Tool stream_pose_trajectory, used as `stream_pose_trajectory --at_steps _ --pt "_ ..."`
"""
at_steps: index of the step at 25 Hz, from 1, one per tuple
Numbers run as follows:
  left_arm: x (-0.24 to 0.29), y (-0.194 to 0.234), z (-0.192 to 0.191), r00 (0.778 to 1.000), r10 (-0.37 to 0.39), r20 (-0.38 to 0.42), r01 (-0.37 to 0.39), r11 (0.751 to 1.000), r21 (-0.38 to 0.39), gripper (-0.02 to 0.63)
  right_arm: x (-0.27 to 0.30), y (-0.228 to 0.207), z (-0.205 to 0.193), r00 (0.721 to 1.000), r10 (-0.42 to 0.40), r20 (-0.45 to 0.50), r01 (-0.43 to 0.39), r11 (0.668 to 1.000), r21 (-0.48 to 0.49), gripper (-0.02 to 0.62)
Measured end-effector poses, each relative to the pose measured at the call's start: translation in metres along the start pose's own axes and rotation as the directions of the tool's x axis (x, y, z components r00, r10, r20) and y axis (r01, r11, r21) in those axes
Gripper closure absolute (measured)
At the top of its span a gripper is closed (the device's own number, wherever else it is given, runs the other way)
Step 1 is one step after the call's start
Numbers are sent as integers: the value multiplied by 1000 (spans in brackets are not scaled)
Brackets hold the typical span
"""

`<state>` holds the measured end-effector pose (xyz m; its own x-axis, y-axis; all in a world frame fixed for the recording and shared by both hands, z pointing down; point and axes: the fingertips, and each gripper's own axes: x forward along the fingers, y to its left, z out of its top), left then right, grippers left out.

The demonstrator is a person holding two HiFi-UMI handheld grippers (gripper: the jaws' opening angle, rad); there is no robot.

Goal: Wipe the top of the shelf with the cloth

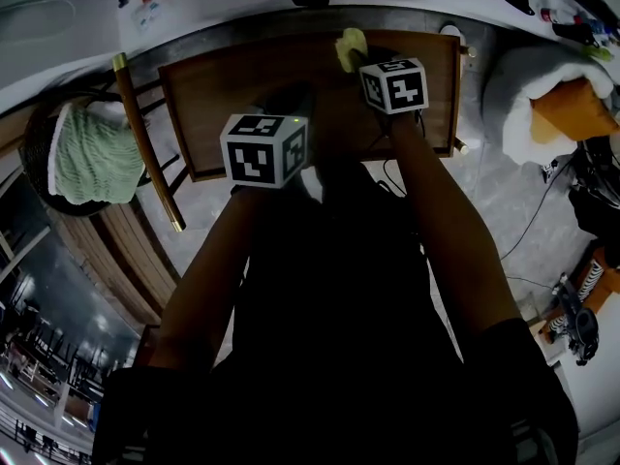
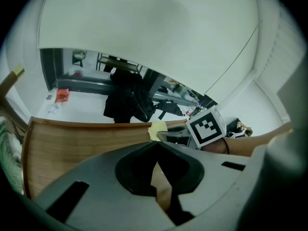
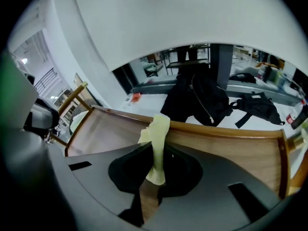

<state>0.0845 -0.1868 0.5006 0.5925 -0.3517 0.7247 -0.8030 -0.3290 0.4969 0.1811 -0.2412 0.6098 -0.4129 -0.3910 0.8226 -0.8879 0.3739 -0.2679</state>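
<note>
Grips a pale yellow cloth (image 3: 159, 126) in the right gripper (image 3: 158, 146), closed down hard on one thin fold, with a soft crumpled tuft standing up past the tips and a short flap hanging below them. Holds that cloth over the far part of the shelf (image 1: 223, 95), toward 12 o'clock in the head view; cannot tell whether it touches the wood. Shows the left gripper (image 2: 156, 144) drawn fully together at the tips, pinching nothing, with only wood grain visible through the slit behind. Sits at about 8 o'clock from the right one, above the middle of the shelf top, marker cube uppermost. Presents the shelf top as a flat rectangle of brown wood with straight grain and a lighter raised rim. Finds at 9 o'clock of the shelf a round dark basket (image 1: 29, 163) holding a green knitted fabric (image 1: 87, 158), and between basket and shelf a slanting wooden pole (image 1: 145, 143) with brass-coloured ends. Finds at 3 o'clock a white fluffy cushion (image 1: 513, 105) with an orange pad (image 1: 572, 105) lying against it. Ends, beyond the far rim toward 12 o'clock, with black bags (image 3: 202, 97) slumped on pale ground.
</note>
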Motion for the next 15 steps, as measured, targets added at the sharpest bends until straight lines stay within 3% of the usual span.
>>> stream_pose_trajectory --at_steps 7,15 --pt "19 -30 6 1000 -16 -2 16 1000 22 595 -28 -70 -6 998 -62 3 62 996 71 546" --pt "19 -35 7 1000 -10 4 9 1000 19 595 -64 -137 -15 977 -213 1 211 967 143 546"
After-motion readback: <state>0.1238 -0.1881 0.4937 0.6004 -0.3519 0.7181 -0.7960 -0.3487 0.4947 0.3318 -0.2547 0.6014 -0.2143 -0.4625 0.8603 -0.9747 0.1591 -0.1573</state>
